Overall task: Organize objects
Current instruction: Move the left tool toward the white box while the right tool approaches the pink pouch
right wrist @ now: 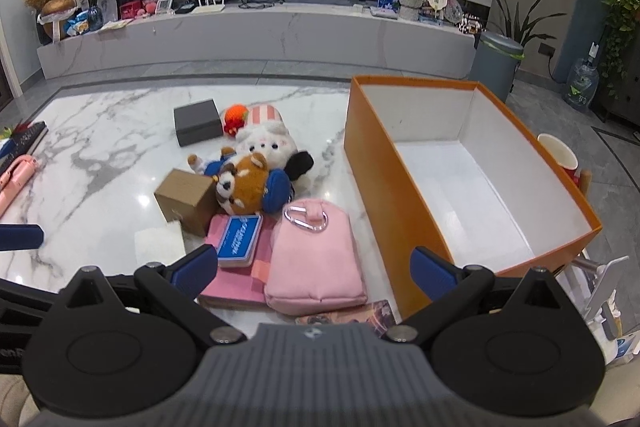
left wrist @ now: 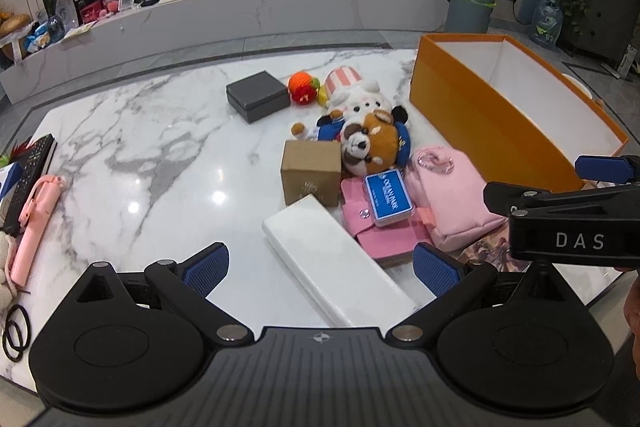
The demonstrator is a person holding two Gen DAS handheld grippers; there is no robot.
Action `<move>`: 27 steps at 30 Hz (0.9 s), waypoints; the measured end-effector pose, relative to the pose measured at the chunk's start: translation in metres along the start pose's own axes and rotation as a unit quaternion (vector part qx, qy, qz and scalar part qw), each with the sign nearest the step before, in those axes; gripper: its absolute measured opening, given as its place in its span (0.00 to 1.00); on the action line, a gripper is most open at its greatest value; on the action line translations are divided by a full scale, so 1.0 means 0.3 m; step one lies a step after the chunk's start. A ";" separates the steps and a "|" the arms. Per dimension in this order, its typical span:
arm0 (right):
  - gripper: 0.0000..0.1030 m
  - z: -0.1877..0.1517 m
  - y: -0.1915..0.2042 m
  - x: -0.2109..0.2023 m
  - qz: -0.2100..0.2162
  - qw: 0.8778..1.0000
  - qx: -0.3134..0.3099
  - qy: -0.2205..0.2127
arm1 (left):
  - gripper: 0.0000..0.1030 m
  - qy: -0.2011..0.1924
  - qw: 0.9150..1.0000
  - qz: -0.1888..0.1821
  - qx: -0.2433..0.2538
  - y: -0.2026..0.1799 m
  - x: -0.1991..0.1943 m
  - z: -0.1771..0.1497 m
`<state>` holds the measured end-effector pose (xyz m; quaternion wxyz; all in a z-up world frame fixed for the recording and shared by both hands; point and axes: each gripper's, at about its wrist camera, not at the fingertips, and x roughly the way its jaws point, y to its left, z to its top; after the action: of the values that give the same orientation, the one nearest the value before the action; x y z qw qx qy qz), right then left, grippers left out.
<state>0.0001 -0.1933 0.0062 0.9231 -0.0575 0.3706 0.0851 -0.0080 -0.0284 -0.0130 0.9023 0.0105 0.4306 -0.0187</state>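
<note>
Both grippers, left gripper (left wrist: 320, 269) and right gripper (right wrist: 314, 269), hover with jaws released above the cluttered desk (left wrist: 140, 147), orange box (right wrist: 400, 195) empty.

The tabletop (right wrist: 100, 163) is white marble with grey veins. The box (right wrist: 384, 187) near its right edge is orange outside, white inside. The pouch (right wrist: 316, 263) is pink, the card tin (right wrist: 239, 241) blue, the small box (right wrist: 198, 121) dark grey, the plush (right wrist: 250, 187) russet and white, and the carton (right wrist: 184, 199) brown.
</note>
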 end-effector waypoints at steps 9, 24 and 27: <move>0.99 -0.019 -0.005 0.077 0.008 1.000 0.003 0.021 | 1.00 0.019 1.000 0.006 -0.011 0.031 0.051 -0.032; 0.99 -0.061 -0.027 0.198 0.011 0.999 0.012 0.044 | 1.00 0.041 0.999 0.001 -0.008 0.026 0.139 -0.090; 0.99 -0.069 -0.023 0.218 0.016 0.999 0.009 0.039 | 1.00 0.042 0.999 -0.002 -0.027 0.035 0.156 -0.085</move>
<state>0.0341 -0.1962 -0.0538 0.9069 -0.0468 0.4080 0.0948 0.0021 -0.0183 -0.0655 0.8834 -0.0141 0.4683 -0.0085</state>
